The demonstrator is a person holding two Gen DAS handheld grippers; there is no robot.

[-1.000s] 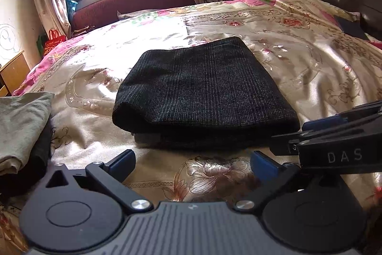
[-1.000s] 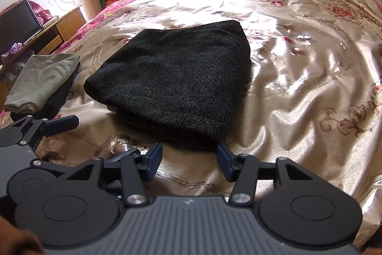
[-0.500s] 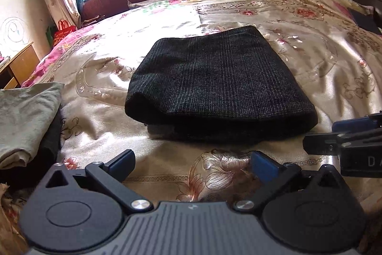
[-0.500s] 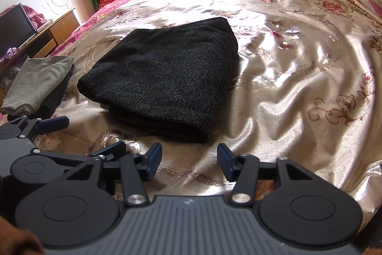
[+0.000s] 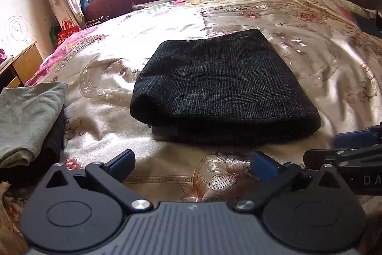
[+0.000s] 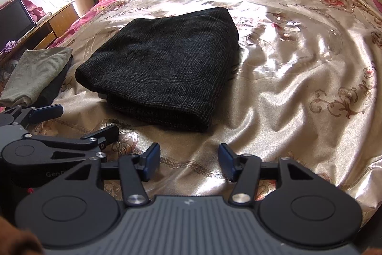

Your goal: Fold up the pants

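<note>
Pants: the pants (image 5: 222, 87) are dark, almost black, with thin grey lines that cross like a check. The cloth looks thick and a bit fuzzy.
Shape: they are folded into a fat, flat packet with layers on top of each other. The near edge is a round, soft fold. A lower layer peeks out under it on the left.
Where: they lie in the middle of the bed, on the shiny cream bedspread (image 6: 298, 92) with flowers on it. Nothing is touching them.
Left gripper: the left gripper (image 5: 192, 163) has its blue pads wide apart. It holds nothing. It sits just in front of the pants, over the bedspread.
Right gripper: the right gripper (image 6: 189, 159) has just been opening a little. Its pads are apart with only bedspread showing between them. It is near the pants' front right corner, not touching.
Other clothes: a grey folded cloth (image 5: 26, 116) lies on something dark at the left edge of the bed, apart from the pants.
</note>
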